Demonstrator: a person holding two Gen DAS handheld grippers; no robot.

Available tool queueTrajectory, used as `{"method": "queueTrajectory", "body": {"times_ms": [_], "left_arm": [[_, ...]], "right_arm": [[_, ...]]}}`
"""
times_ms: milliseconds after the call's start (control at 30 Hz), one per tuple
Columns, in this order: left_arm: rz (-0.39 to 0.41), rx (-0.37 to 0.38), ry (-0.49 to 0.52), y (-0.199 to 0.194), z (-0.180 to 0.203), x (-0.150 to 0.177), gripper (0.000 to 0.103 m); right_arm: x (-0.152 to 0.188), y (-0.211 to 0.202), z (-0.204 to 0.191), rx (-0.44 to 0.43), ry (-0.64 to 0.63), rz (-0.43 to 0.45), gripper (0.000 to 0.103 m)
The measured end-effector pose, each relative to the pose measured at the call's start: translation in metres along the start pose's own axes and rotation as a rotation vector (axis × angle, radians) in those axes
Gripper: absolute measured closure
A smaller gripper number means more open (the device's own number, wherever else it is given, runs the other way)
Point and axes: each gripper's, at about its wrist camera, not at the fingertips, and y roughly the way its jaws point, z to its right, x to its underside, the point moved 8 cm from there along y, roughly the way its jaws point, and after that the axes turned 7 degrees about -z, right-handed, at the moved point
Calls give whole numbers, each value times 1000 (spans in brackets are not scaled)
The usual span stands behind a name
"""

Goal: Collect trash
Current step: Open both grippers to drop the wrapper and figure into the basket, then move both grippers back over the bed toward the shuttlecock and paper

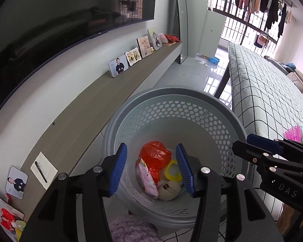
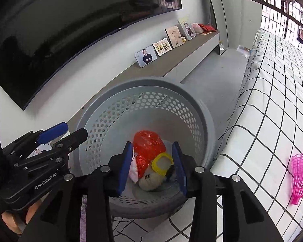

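A grey perforated basket (image 1: 171, 90) (image 2: 151, 80) stands between the shelf and the bed. On its bottom lie a red plastic bag (image 1: 154, 155) (image 2: 147, 141), a pink packet (image 1: 146, 178), a yellow ring (image 1: 168, 171) (image 2: 161, 161) and a beige round plush (image 1: 168, 190) (image 2: 151, 179). My left gripper (image 1: 150, 147) hangs open over the basket's mouth, with nothing between its blue pads. Beside it my right gripper (image 2: 152, 144) is open above the same opening, also empty. Each shows in the other's view: the right gripper (image 1: 243, 141) at the right rim, the left gripper (image 2: 75, 129) at the left rim.
A bed with a checked sheet (image 1: 262, 92) (image 2: 272, 100) runs along the right, with a pink plastic mesh item (image 2: 301, 173) on it. A long brown shelf (image 1: 91, 117) holding photo frames (image 1: 119, 66) runs under a dark TV on the left. Something purple and fuzzy (image 1: 129, 230) lies below the basket.
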Motion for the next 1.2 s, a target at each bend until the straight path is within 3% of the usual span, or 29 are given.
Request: {"method": "queueTrajectory", "body": {"times_ms": [667, 800, 1200], "left_arm": [[13, -45, -15, -13, -8, 4, 38], [26, -54, -19, -20, -8, 5, 36], [69, -42, -2, -47, 8, 12, 26]], "right_arm": [[9, -7, 4, 25, 17, 6, 64], [13, -15, 4, 39, 22, 23, 57], [31, -50, 18, 65, 76, 76, 51]]}}
